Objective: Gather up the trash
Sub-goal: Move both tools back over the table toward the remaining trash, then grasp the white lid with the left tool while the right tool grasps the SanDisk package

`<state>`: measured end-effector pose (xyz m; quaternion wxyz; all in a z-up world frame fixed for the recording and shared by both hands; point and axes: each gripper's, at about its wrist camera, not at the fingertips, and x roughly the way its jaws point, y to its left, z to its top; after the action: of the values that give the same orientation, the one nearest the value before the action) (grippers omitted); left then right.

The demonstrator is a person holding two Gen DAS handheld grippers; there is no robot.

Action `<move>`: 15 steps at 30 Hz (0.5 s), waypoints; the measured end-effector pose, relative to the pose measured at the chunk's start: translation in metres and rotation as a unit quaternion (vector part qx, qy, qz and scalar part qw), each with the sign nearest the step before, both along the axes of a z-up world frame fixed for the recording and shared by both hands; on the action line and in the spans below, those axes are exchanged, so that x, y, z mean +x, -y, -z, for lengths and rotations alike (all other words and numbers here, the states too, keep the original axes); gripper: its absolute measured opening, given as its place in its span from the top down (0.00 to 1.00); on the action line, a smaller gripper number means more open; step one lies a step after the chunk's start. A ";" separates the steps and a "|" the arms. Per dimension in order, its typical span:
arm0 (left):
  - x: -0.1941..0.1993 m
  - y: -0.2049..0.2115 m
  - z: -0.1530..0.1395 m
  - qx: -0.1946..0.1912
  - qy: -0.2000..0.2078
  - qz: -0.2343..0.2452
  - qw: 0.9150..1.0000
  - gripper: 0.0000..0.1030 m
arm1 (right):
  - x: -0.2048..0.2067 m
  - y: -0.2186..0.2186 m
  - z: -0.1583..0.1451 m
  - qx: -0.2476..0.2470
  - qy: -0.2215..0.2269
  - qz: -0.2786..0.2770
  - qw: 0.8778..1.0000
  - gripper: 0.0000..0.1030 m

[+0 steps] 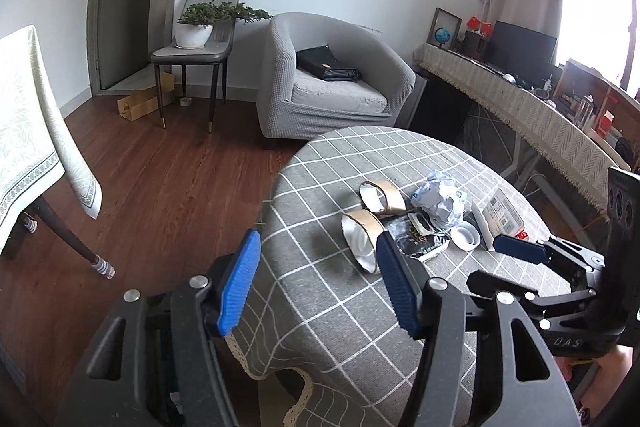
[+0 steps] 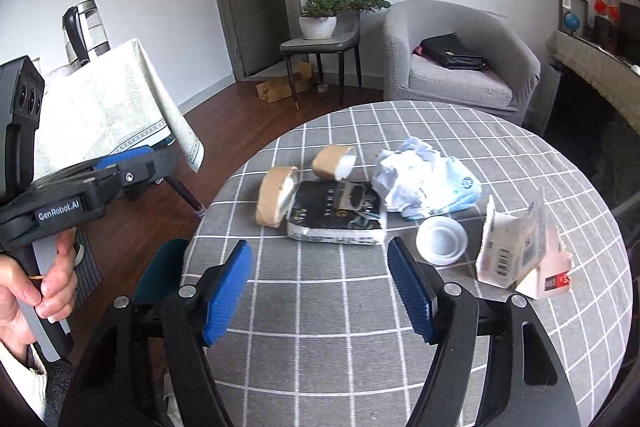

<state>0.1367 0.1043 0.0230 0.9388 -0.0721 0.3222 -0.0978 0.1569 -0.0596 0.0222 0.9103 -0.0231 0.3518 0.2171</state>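
Trash lies in a cluster on a round table with a grey checked cloth [image 2: 360, 327]: two flattened brown cardboard rolls [image 2: 276, 201] [image 2: 334, 161], a black packet [image 2: 336, 213], a crumpled white-and-blue bag [image 2: 424, 183], a white lid [image 2: 440, 239] and a torn carton [image 2: 516, 251]. My right gripper [image 2: 320, 293] hovers open over the near cloth, short of the packet. My left gripper [image 1: 318, 287] is open above the table's left edge, close to the nearer roll [image 1: 364, 233]. Nothing sits between either pair of fingers. A hand [image 2: 28, 287] holds the left gripper's handle.
A grey armchair [image 1: 332, 75] with a black bag stands behind the table. A chair with a potted plant [image 1: 196, 27] is by the door. A pale-clothed table [image 2: 104, 107] is at the left, a long cluttered desk [image 1: 520, 107] at the right. Cardboard [image 1: 140, 103] lies on the wooden floor.
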 end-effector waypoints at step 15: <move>0.048 0.051 0.033 0.000 -0.044 0.039 0.998 0.65 | 0.016 0.074 -0.003 0.014 0.002 0.048 0.999 0.32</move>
<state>0.1846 0.0534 -0.0098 0.9192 -0.0637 0.3658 -0.1310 0.1732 -0.1336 0.0250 0.9204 0.0062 0.3479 0.1783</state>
